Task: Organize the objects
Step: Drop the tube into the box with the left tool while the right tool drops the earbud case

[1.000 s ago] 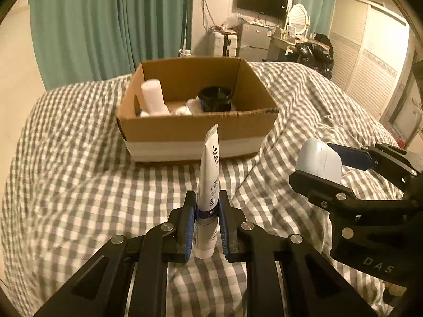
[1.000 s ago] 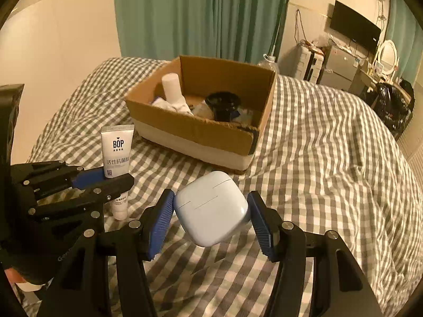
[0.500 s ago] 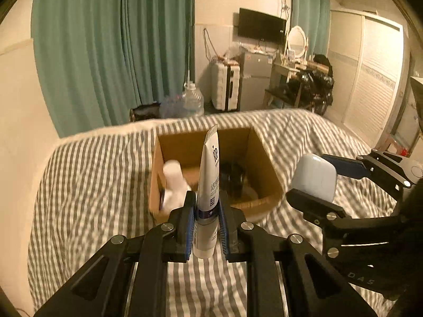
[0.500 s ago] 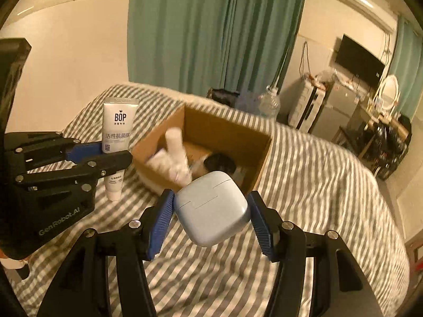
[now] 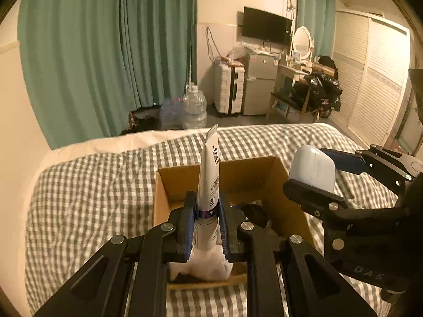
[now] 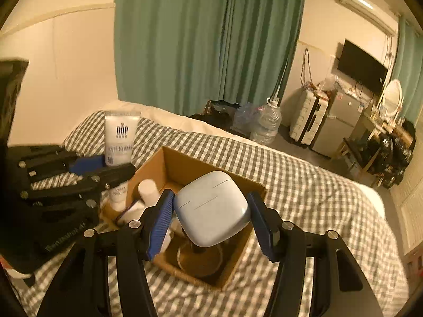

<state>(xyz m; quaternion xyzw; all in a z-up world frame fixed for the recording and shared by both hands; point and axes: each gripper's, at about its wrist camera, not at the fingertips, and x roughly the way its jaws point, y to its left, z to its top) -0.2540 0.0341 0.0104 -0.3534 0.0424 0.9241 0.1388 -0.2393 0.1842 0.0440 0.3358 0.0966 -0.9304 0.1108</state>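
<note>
A: Left gripper (image 5: pixel 205 228)?
B: Jaws clamped on one white tube (image 5: pixel 208 185), held upright, long axis vertical, crimped end up, cap end down. Directly over the near left corner of the cardboard box (image 5: pixel 264 169); only a drop needed, by the look of it.

A: Right gripper (image 6: pixel 211 224)?
B: Jaws spread fairly wide, gripping one pale blue earbud case (image 6: pixel 211 208) by its sides, lid seam toward the camera. Also above the box, nearer its middle and right half. Dark round container (image 6: pixel 198 259) right beneath it.

A: Nearer to release?
B: Hard to call; both hanging over the opening side by side, left one at the left edge, right one further in. Likely a straight lowering for each, tube first tipped to lie flat.

A: Count?
B: One box on the checked bed (image 5: pixel 92 198). Two items in the jaws: one tube, one case. Inside: one white bottle (image 6: pixel 148 190), one dark container, some white stuff (image 5: pixel 208 264) at the near end, not clear what. Rest of the inside hidden by the jaws.
</note>
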